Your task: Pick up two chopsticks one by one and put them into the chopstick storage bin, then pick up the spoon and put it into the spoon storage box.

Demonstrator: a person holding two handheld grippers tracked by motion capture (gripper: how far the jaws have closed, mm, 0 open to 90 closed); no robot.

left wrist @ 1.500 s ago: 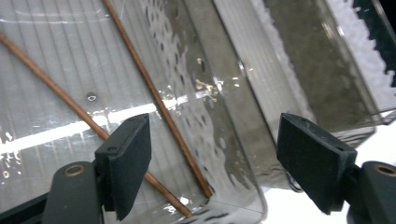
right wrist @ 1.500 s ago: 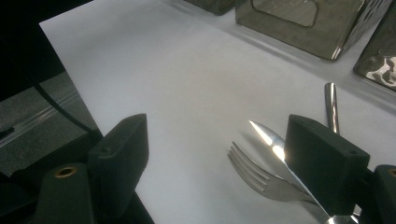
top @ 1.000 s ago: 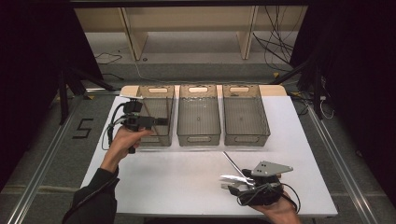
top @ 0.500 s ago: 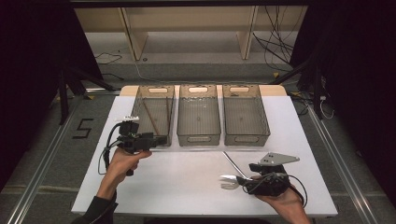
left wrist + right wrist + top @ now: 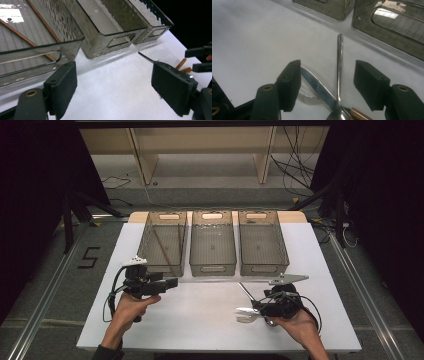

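My right gripper (image 5: 257,309) lies low over a small heap of cutlery on the white table (image 5: 200,320). In the right gripper view, my right gripper (image 5: 327,68) is open and its jaws have just been closing. A spoon (image 5: 339,62) and a serrated knife (image 5: 317,86) lie between them, with no pad pressing on either. A fork (image 5: 305,98) sits under the knife. The spoon's handle (image 5: 246,291) points toward the bins. My left gripper (image 5: 172,282) hovers in front of the left bin (image 5: 145,240), open and empty, seen wide apart as my left gripper (image 5: 113,75).
Three smoky clear bins stand in a row at the back: the left one holds brown chopsticks (image 5: 159,245), beside it the middle bin (image 5: 212,268) and the right bin (image 5: 263,268). A brown wooden piece (image 5: 181,63) lies by the cutlery. The table's near edge is close to both hands.
My left gripper has drawn back from above the left bin toward the near side and sunk lower. My right gripper has edged forward over the cutlery, and its jaws stand narrower.
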